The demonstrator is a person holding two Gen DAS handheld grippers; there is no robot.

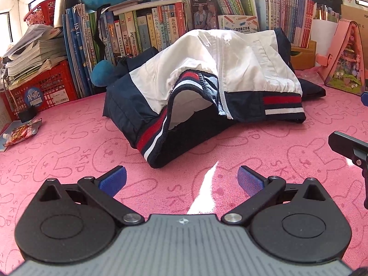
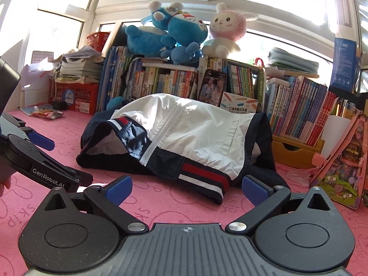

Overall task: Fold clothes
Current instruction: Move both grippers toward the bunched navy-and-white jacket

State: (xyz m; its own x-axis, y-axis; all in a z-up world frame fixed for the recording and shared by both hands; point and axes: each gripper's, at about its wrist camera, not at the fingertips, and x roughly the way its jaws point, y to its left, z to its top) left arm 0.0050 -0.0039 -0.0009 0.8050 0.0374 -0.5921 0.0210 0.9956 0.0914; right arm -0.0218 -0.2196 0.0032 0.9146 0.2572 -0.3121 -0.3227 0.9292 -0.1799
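A white and navy jacket (image 1: 207, 69) with red and white striped hems lies in a bunched heap on the pink rabbit-print mat (image 1: 69, 147). Its zip runs down the middle and one hem is lifted, showing the white lining. My left gripper (image 1: 181, 180) hovers open in front of the jacket's near hem, nothing between its blue pads. In the right wrist view the same jacket (image 2: 195, 128) lies just ahead. My right gripper (image 2: 187, 189) is open too, its blue pads either side of the striped hem (image 2: 202, 174) without touching it. The left gripper's body (image 2: 34, 154) shows at the left edge.
Rows of books (image 1: 142, 32) line the back, with blue plush toys (image 2: 170, 34) and a pink rabbit plush (image 2: 226, 30) on top. A red crate (image 1: 43, 87) with paper stacks stands at the left, a snack packet (image 1: 21, 133) near it. A pink toy house (image 1: 347, 57) stands at the right.
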